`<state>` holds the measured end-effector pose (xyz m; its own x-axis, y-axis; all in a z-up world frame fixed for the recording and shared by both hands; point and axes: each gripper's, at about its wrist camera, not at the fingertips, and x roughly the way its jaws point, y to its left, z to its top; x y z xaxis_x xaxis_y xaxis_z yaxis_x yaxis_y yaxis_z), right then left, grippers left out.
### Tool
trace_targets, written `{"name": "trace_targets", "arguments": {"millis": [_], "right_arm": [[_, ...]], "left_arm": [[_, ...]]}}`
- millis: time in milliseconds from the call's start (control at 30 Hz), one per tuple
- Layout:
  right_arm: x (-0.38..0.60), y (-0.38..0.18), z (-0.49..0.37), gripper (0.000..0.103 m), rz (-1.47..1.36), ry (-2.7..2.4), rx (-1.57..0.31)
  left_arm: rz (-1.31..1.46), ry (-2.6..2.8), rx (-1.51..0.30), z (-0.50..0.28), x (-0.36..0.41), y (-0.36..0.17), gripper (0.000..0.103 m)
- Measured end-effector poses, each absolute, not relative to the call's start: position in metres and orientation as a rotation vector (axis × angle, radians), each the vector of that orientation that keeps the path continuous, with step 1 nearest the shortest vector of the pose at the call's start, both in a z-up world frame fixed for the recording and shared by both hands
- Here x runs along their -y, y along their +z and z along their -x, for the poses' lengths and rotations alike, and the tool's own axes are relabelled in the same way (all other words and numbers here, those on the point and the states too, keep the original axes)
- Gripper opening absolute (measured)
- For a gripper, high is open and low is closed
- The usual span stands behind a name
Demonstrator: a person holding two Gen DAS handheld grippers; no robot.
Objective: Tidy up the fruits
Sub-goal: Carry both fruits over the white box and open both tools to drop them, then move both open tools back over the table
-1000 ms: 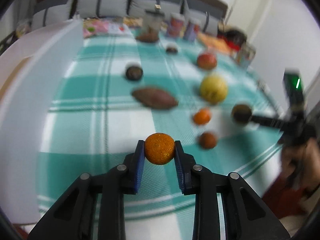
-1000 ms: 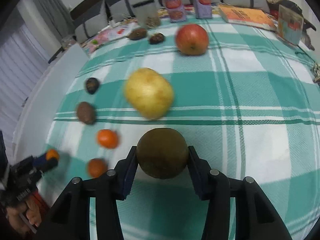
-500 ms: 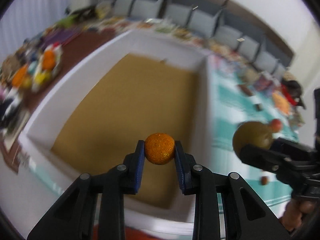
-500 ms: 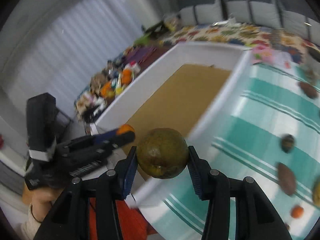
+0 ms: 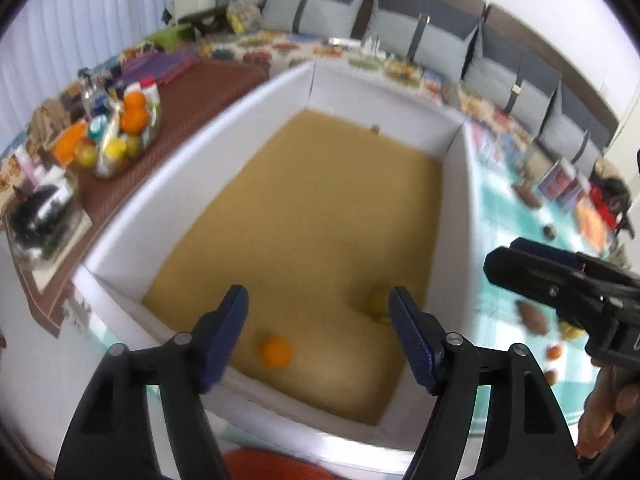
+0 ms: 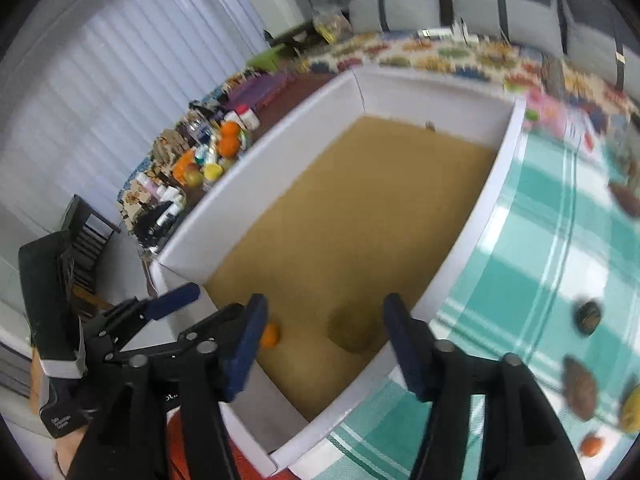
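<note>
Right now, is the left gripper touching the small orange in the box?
Apart. The left wrist view shows the left gripper open, with the small orange lying on the box floor between its fingers, clear of both.

A white-walled box (image 5: 188, 184) with a tan floor holds an orange fruit (image 5: 275, 352); teal-and-white checked cloth (image 6: 532, 264).

Both wrist cameras look steeply down along their fingers, close above the near end of the white box (image 5: 456, 184); they share its brown floor (image 6: 360, 216) and the checked cloth (image 6: 532, 264).
</note>
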<state>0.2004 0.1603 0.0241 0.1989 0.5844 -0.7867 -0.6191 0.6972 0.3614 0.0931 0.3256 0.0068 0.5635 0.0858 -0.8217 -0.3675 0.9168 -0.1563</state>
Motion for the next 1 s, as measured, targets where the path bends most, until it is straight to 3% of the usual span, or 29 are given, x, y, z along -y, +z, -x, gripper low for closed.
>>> {"name": "trace_targets", "arguments": {"millis": [67,133,200,267,467,700,1000], "right_arm": [[-0.151,0.055,-0.197,0.063,0.031,0.863,-1.042],[-0.136,0.08,-0.193,0.072,0.025,0.858,-0.987],[-0.115,0.095,-0.188,0.091,0.021,0.824,-0.929],[-0.083,0.101,-0.177,0.096,0.026,0.77,-0.87],[0.037,0.048,-0.143,0.096,0.056,0.526,-0.815],[0.185,-0.07,-0.084,0.096,0.065,0.168,-0.858],[0.26,-0.125,-0.102,0.096,-0.022,-0.076,-0.952]], "left_arm": [[0.349,0.254,-0.899,-0.091,-0.32,0.031,0.08],[0.325,0.246,-0.857,-0.086,-0.307,0.052,0.084],[0.285,0.22,-0.822,-0.081,-0.289,0.066,0.084],[0.265,0.18,-0.812,-0.078,-0.265,0.068,0.084],[0.269,0.007,-0.841,-0.08,-0.167,0.015,0.084],[0.159,-0.1,-0.945,-0.08,-0.058,-0.092,0.084],[0.034,-0.075,-0.984,-0.096,-0.034,-0.139,0.084]]}}
